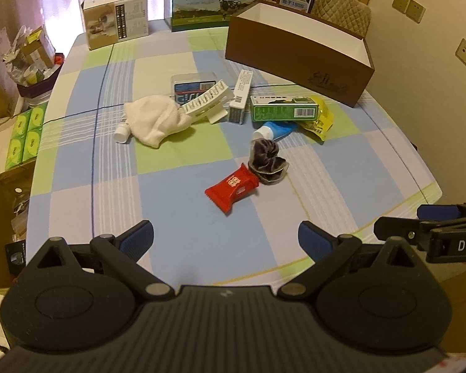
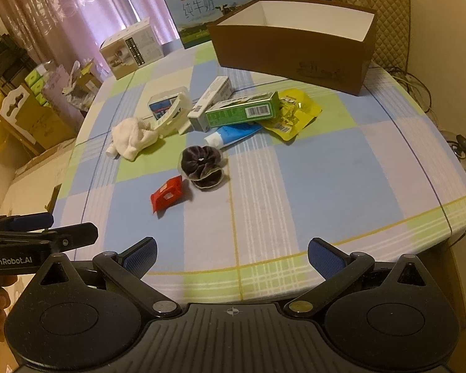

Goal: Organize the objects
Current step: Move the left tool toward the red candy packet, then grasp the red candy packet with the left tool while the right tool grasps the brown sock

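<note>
Open-topped brown box (image 1: 298, 59) on checked table (image 1: 177, 211), inside hidden, left claw (image 1: 226, 239) and right claw (image 2: 232, 256) both wide open, empty

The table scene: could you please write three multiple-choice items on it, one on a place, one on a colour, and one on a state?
1. What touches the red packet?
A. scrunchie
B. white cloth
C. brown box

2. What colour is the pouch beside the green carton?
A. pink
B. yellow
C. black

3. How do both tongs stand?
A. shut on a tube
B. shut, holding nothing
C. open, holding nothing

Key: 1 A, the dark scrunchie meets the packet's far end. 2 B, it is plainly yellow. 3 C, the left tongs and right tongs are spread wide over bare tablecloth.
</note>
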